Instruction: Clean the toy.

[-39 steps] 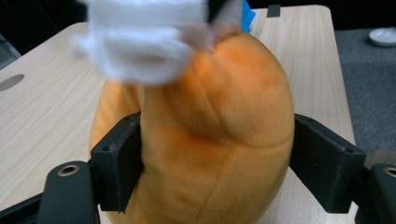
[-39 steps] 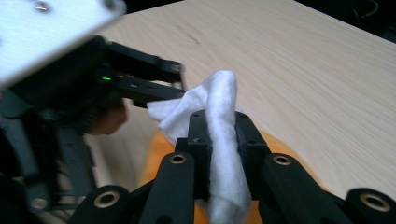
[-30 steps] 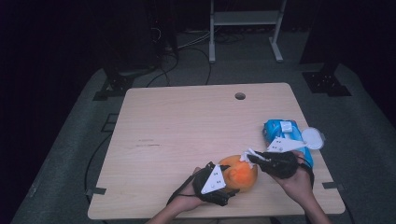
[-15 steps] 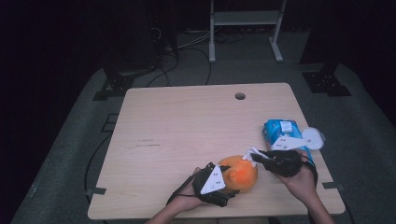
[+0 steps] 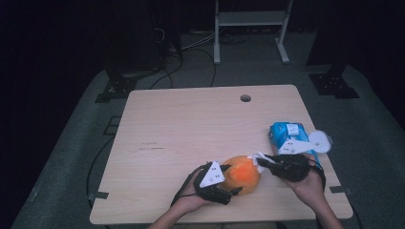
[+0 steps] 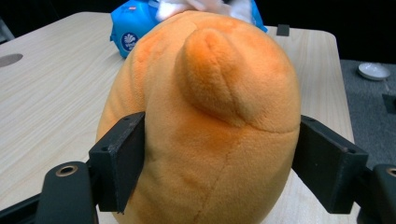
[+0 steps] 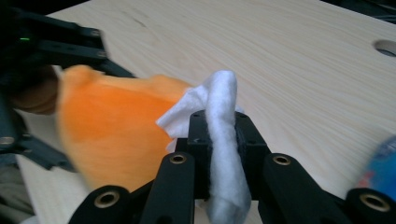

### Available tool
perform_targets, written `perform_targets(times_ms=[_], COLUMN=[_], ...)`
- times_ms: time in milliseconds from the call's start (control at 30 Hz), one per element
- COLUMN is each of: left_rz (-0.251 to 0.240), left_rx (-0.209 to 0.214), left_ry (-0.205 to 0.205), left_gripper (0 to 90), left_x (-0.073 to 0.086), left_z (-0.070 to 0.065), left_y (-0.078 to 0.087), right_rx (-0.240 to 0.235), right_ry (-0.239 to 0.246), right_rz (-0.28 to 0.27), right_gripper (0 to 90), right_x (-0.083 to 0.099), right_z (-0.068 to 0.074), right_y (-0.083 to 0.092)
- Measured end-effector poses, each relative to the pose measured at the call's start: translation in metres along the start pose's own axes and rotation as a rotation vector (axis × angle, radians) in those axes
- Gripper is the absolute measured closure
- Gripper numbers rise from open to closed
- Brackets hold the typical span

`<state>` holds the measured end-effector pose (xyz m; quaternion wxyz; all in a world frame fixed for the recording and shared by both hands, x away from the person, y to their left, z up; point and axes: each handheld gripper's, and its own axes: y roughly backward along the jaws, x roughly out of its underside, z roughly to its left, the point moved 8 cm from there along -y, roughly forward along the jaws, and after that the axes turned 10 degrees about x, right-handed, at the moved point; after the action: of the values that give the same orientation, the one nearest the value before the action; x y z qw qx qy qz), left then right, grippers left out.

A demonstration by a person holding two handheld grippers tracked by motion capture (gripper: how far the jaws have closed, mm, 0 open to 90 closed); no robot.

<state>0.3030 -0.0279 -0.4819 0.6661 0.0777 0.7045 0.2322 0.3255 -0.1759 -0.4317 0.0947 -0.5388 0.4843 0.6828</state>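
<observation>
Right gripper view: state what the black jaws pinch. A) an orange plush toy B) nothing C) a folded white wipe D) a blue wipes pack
C: the right gripper has its jaws shut on a folded white wipe, beside the orange plush toy.

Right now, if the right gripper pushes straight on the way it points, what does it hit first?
Most likely the orange plush toy: the right gripper, shut on a white wipe, already has it just ahead, probably touching.
</observation>
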Motion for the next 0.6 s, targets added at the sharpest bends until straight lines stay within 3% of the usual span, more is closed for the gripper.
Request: perform_targets(times_ms=[133, 233, 300, 367, 533, 600], left_rz=[0.013, 0.014, 0.012, -0.001, -0.023, -0.024], left_rx=[-0.007, -0.015, -0.018, -0.024, -0.020, -0.018], left_ry=[-0.011, -0.007, 0.008, 0.030, 0.068, 0.084], left_gripper=[21.9, 22.0, 22.2, 22.8, 24.5, 25.4], left_x=[-0.001, -0.001, 0.000, -0.001, -0.003, -0.004], left_z=[-0.002, -0.002, 0.000, 0.002, 0.007, 0.008], left_y=[-0.002, -0.003, -0.002, -0.001, 0.001, 0.001], right_rx=[-0.075, -0.158, -0.136, -0.133, -0.074, -0.074], right_ry=[0.055, 0.097, 0.142, 0.127, 0.056, 0.043], right_rz=[-0.029, -0.055, -0.054, -0.058, -0.053, -0.055], right_gripper=[78.9, 78.9, 78.8, 78.7, 78.7, 78.9], right_x=[-0.012, -0.020, -0.021, -0.021, -0.013, -0.012], right_z=[0.034, 0.061, 0.068, 0.063, 0.031, 0.028], right_y=[0.000, 0.001, 0.000, -0.001, -0.002, -0.001])
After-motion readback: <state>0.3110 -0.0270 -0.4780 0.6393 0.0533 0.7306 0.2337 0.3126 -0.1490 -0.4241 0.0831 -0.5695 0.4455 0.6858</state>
